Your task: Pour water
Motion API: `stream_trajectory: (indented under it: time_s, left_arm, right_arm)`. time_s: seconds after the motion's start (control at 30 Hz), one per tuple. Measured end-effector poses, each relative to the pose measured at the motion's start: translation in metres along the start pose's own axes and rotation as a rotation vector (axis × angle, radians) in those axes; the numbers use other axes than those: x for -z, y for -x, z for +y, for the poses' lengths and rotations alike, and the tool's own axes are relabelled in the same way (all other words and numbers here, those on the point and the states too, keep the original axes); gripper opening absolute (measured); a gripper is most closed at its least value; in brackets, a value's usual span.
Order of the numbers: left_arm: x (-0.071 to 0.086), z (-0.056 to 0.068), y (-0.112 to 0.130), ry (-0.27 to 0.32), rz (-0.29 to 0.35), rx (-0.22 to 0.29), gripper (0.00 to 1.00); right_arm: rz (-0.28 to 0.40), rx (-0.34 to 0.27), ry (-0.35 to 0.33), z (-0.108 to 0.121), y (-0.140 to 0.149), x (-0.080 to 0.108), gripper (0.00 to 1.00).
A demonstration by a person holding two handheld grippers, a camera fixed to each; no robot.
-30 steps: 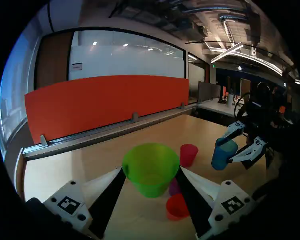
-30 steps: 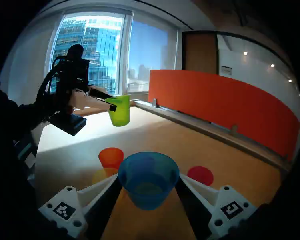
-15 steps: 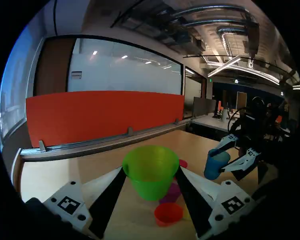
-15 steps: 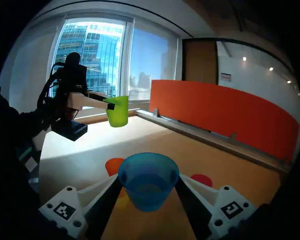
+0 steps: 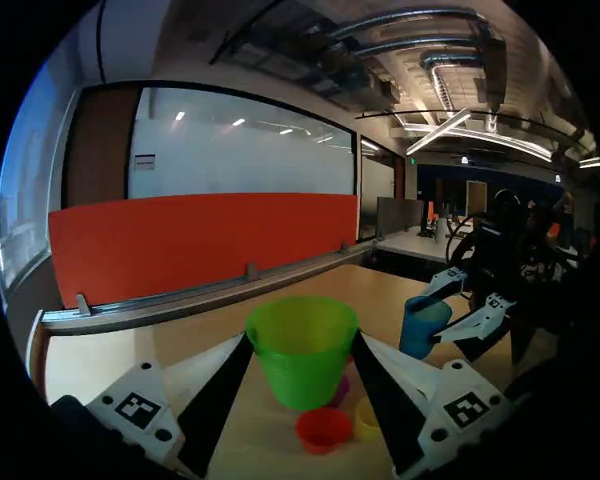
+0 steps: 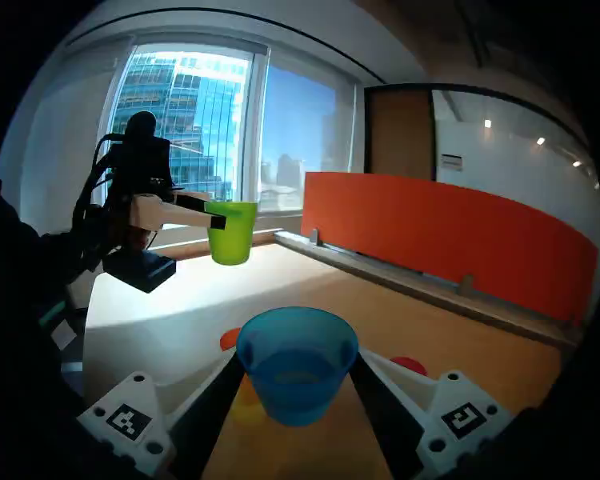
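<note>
Blue cup (image 6: 298,388) – upright between right gripper (image 6: 298,358) fingers

Six cups — green (image 5: 302,360), blue (image 6: 298,376), orange (image 5: 324,430), yellow (image 5: 366,418), purple (image 5: 342,390), red (image 6: 412,366); two grippers — left (image 5: 302,342), right (image 6: 298,358).

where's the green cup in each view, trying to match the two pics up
Left gripper view: the green cup sits low at centre, clamped in the left gripper.
Right gripper view: the green cup is upper left of centre, held in the air by the left gripper, above and left of the blue cup.
Shared landmark: the long orange partition behind the cups.
</note>
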State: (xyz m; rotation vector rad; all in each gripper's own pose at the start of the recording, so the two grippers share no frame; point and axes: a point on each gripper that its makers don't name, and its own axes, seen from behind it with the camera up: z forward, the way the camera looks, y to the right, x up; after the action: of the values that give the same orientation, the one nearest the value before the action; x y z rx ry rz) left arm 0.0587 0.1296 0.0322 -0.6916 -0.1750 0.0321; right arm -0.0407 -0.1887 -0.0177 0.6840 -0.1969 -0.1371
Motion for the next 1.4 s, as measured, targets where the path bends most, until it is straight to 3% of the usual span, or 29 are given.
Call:
stream_trajectory:
  time_s: [0.47, 0.87, 1.4]
  left_arm:
    - [0.006, 0.009, -0.002, 0.001, 0.015, -0.018, 0.87]
    - [0.008, 0.021, 0.021, 0.017, 0.011, -0.013, 0.87]
    - [0.011, 0.052, 0.037, 0.041, 0.020, -0.030, 0.87]
  right_arm:
    - [0.026, 0.001, -0.003, -0.005, -0.010, 0.001, 0.90]
    - [0.030, 0.027, -0.008, -0.005, -0.022, -0.006, 0.90]
    - [0.042, 0.168, -0.010, -0.015, -0.054, -0.022, 0.90]
